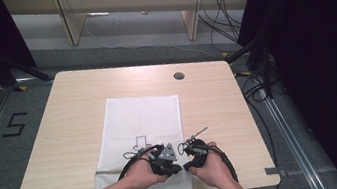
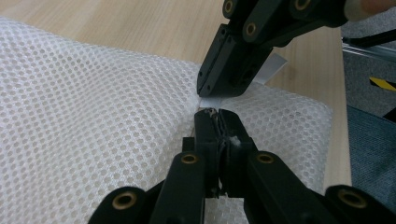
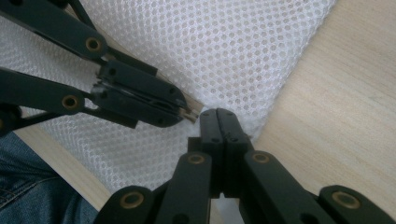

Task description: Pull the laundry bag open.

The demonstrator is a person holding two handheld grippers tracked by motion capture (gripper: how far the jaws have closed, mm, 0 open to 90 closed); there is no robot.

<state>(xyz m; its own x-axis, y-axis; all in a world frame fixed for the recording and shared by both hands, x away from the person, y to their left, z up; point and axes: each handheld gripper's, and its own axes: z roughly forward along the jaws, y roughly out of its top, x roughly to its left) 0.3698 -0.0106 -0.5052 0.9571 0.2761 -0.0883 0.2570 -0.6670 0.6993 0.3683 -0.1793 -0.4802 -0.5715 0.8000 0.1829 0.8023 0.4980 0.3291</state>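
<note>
At the table's (image 1: 74, 118) near edge, both grippers, left (image 2: 215, 116) and right (image 3: 224, 116), are clamped tip to tip on one small spot of the white mesh bag (image 1: 139, 129), where a hard tug risks tearing it or slipping a jaw free.

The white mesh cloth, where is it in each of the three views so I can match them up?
High view: white mesh cloth lies mid-table, reaching the near edge.
Left gripper view: it spreads across the left and middle.
Right gripper view: it spreads over the upper middle.
Shared landmark: the two grippers' tips meet on its edge.
</note>
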